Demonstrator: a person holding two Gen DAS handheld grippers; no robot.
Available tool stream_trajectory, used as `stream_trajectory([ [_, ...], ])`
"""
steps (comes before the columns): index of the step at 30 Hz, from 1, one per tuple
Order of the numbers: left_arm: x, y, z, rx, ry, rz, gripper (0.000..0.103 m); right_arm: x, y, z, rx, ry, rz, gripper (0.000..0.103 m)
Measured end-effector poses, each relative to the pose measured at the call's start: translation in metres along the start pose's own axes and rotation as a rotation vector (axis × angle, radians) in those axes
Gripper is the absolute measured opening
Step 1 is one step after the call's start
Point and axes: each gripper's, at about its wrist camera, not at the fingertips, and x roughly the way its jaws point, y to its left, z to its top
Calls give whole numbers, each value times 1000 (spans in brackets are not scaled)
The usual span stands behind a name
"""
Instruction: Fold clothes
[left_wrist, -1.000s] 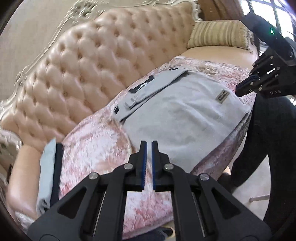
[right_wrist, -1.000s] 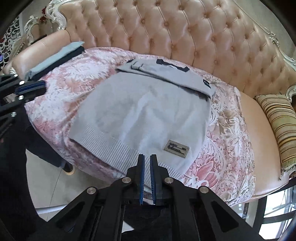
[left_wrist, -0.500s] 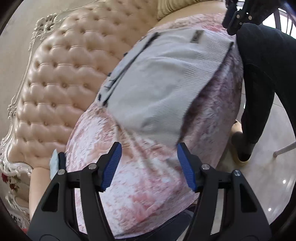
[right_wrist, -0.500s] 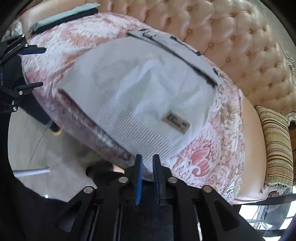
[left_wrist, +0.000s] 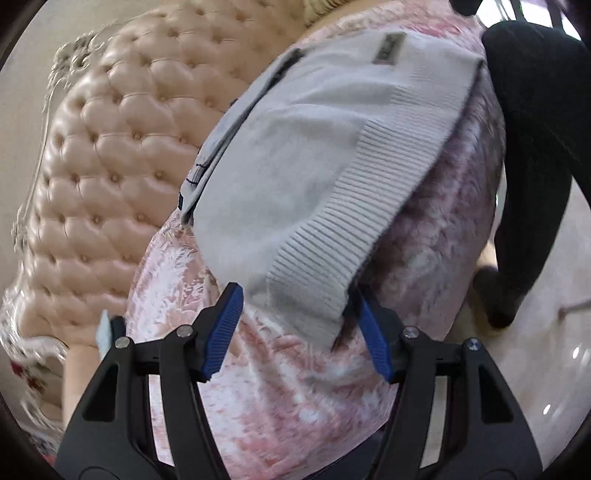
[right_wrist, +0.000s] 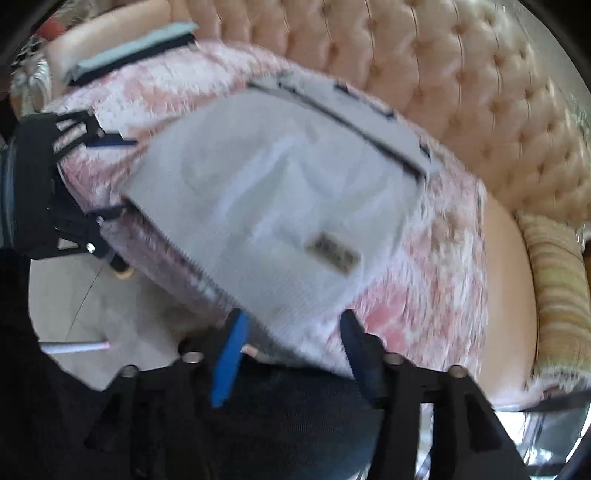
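A light grey knit sweater (left_wrist: 317, 158) lies flat on the pink floral sofa cover (left_wrist: 280, 398), its ribbed hem hanging over the seat's front edge. It also shows in the right wrist view (right_wrist: 288, 206), with a small label patch (right_wrist: 332, 254) near the hem. My left gripper (left_wrist: 297, 332) is open, its blue pads either side of the hem's left corner. My right gripper (right_wrist: 291, 347) is open at the hem's right corner, in a blurred view. The left gripper also shows in the right wrist view (right_wrist: 107, 173).
A tufted beige leather sofa back (left_wrist: 110, 155) runs behind the sweater. A folded blue and dark garment (right_wrist: 129, 59) lies on the left armrest. A striped cushion (right_wrist: 557, 280) sits at the right end. A person's dark leg (left_wrist: 532, 147) stands by the sofa front.
Both grippers went from shut to open. Both have moved down to the sweater's hem at the seat's front edge, the left first, the right in the last half second.
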Motion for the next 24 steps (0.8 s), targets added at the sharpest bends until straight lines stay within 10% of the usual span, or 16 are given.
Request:
stream_trajectory([
  [11,-6,-9,7,57,-65,74,65,8,6,-21,-16,31,-37,56],
  [15,1,-6,12,64,-43,43,25,4,6,-20,-7,14,-38,56],
  [24,-22,47,42,-51,-102,-13,17,-10,12,-13,-44,-79,-46,66],
])
